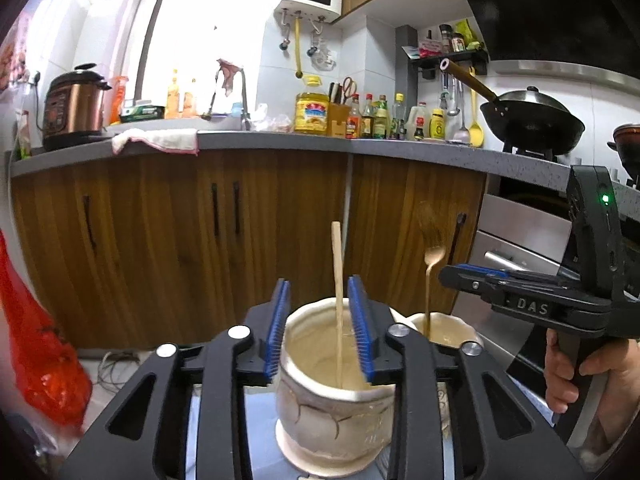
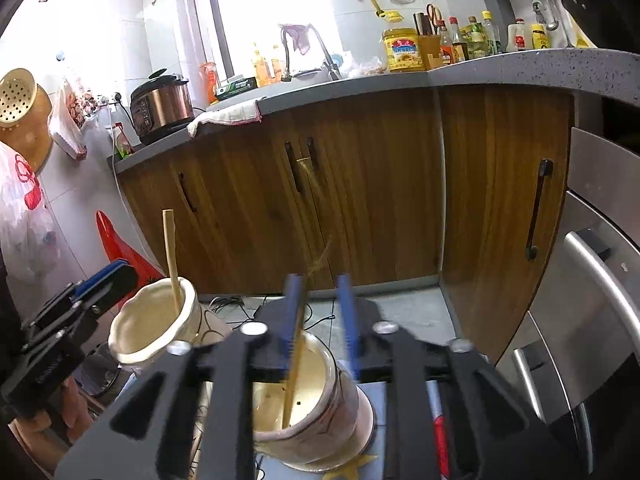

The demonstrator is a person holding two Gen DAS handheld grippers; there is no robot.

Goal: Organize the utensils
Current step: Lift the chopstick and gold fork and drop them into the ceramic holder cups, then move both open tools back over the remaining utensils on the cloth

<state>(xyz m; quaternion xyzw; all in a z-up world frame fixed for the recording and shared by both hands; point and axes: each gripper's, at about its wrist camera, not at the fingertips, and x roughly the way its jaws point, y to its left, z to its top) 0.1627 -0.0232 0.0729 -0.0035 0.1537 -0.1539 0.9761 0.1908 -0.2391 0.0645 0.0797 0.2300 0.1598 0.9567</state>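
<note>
Ceramic pot, left: cream glazed pot with wavy rim and dark crackle lines, sits directly under the left gripper; also seen at left in the right wrist view.
Chopstick: pale wooden chopstick, thin and straight, stands near upright in the left pot, long axis vertical, top leaning slightly left; it rises between the blue ribbed pads.
Left gripper state: jaws apart, no pad touches the chopstick, released.
Key relation: chopstick lies between the left jaws, so the left gripper is the nearer one; a grasp would probably only need closing.
Ceramic pot, right: second cream pot, same glaze, just beside the first, under the right gripper.
Fork: gold metal fork, slim handle down in the right pot, tines up, motion-blurred.
Right gripper state: jaws apart, fork handle close to the left pad; contact unclear, looks let go.
Backdrop: wood-grain cabinets, grey speckled counter.
</note>
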